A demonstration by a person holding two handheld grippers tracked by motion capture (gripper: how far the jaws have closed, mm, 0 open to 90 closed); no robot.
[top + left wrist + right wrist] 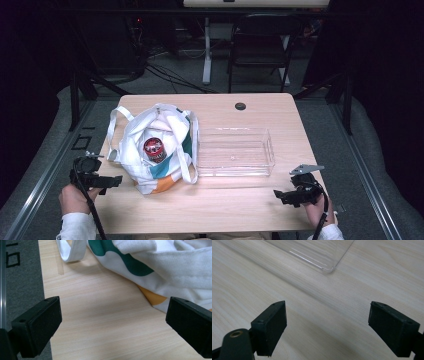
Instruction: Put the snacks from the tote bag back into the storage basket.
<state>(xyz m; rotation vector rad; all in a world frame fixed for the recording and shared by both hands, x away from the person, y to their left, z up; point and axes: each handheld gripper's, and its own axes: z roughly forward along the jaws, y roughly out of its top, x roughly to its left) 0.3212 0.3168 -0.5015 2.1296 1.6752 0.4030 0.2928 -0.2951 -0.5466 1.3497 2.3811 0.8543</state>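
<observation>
Left tool (114,181) and right tool (278,193) sit low at the counter's (225,210) near edge, both with jaws spread wide and empty, left one just beside the bag (155,150), right one near the tray's (235,151) near right corner. Bag lies left of the clear tray, touching it, mouth open with a red-topped can (154,149) inside. Tray holds nothing.

The person's left hand (74,197) holds the left claw (116,180) low at the near left, its jaws spread wide with nothing between them, while the right hand (315,207) holds the right claw (278,195) at the near right, jaws likewise wide apart and empty.
</observation>
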